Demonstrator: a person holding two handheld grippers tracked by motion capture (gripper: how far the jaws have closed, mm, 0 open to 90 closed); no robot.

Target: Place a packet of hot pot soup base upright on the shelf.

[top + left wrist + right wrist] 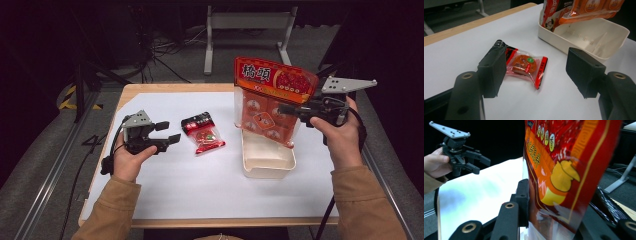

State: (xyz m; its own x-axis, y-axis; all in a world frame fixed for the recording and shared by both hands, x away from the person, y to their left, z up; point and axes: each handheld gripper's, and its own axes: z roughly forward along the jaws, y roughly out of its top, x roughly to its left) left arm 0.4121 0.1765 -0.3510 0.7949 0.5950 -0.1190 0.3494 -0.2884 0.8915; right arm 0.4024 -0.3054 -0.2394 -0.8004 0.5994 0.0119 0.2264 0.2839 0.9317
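1. The table (165, 200), under its white cover, was the biggest thing I had in sight, and I placed everything else by the cream tray (267, 159) that sat on it right of centre.
2. The large red snack bag (270, 100) hung upright above the far end of the tray, its lower edge down at the tray's far rim; in the left gripper view the bag (584, 10) overhung the far corner of the tray (614, 32).
3. The tray itself lay open side up, and the part of its inside that I could see was bare.
4. My right gripper (292, 109) came in from the right of the tray and had its jaws clamped on the bag's side, pinching the foil between them; in the right gripper view the bag (564, 170) stood squeezed between the black jaws.
5. My left gripper (169, 132) hovered well to the left of the tray with its jaws parted and nothing between them, both pads pointed toward the tray.
6. The small red sweet packet (202, 132) lay flat on the cover between the left gripper and the tray, apart from both; in the left gripper view the packet (526, 66) sat just beyond the jaws.
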